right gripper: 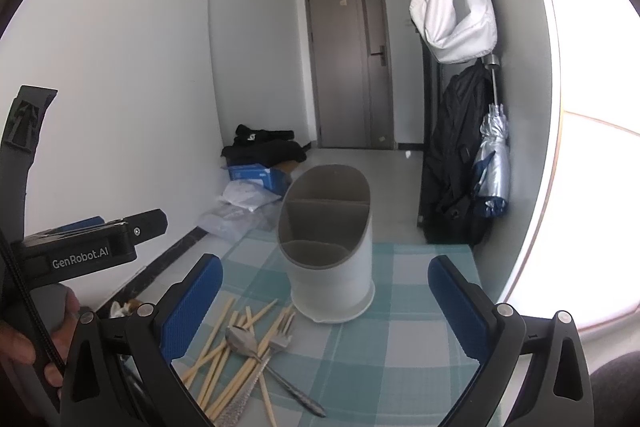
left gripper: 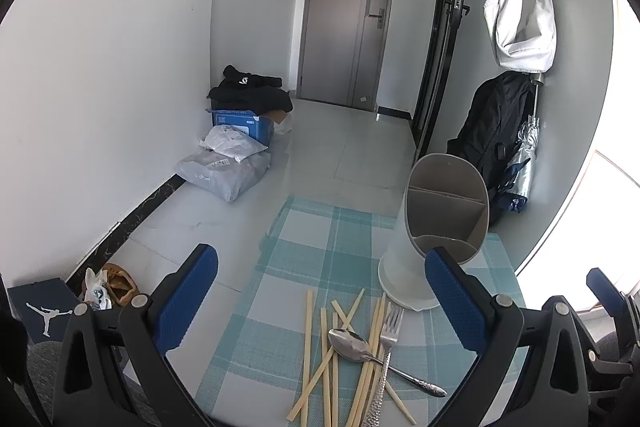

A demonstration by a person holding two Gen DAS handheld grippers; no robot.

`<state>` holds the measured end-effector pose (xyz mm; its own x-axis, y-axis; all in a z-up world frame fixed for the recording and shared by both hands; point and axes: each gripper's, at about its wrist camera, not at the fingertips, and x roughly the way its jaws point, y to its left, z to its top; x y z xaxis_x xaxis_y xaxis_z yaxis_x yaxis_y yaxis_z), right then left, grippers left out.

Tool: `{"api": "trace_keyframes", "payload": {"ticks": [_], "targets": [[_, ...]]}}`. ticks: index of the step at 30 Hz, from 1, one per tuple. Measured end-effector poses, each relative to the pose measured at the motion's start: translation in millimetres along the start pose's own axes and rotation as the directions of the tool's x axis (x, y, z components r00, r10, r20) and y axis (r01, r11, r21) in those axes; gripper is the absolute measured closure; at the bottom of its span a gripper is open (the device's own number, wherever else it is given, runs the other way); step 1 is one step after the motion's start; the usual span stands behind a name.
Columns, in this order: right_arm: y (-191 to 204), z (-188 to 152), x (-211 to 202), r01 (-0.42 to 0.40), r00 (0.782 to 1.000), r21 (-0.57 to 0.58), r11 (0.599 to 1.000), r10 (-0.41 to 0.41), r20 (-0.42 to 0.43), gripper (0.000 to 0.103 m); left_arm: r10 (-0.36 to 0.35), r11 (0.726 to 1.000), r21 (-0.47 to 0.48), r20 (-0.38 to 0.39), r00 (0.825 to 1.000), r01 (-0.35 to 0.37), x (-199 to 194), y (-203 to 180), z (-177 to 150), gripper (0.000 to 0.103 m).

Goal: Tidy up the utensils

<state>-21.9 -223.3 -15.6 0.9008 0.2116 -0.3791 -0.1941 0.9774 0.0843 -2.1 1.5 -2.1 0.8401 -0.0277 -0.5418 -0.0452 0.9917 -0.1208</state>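
**Utensils in a pile, holder empty**

Your left tool (left gripper: 322,303) and your right tool (right gripper: 325,301) both hang above the table (right gripper: 420,347) with the blue pads wide apart and nothing between them. Your hand (right gripper: 24,331) holds the left tool at the left edge of the right wrist view. Under the tools, the bamboo chopsticks (left gripper: 326,355) lie crossed in a loose pile on the checked cloth. A metal spoon (left gripper: 352,345) and a fork (left gripper: 390,327) rest on top of them. Just behind the pile stands the white holder (right gripper: 332,283), upright. Its compartments are divided by grey walls, and the ones you can see into are empty.
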Motion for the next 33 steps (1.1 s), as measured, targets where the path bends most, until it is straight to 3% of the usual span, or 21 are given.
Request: {"api": "trace_keyframes", "payload": {"ticks": [33], "targets": [[-0.8,0.9,-4.0,0.005,1.000,0.002,1.000,-0.005,0.023,0.000,0.002,1.000,0.004,0.001,1.000,-0.002,0.0,-1.2,-0.5,0.001]]}}
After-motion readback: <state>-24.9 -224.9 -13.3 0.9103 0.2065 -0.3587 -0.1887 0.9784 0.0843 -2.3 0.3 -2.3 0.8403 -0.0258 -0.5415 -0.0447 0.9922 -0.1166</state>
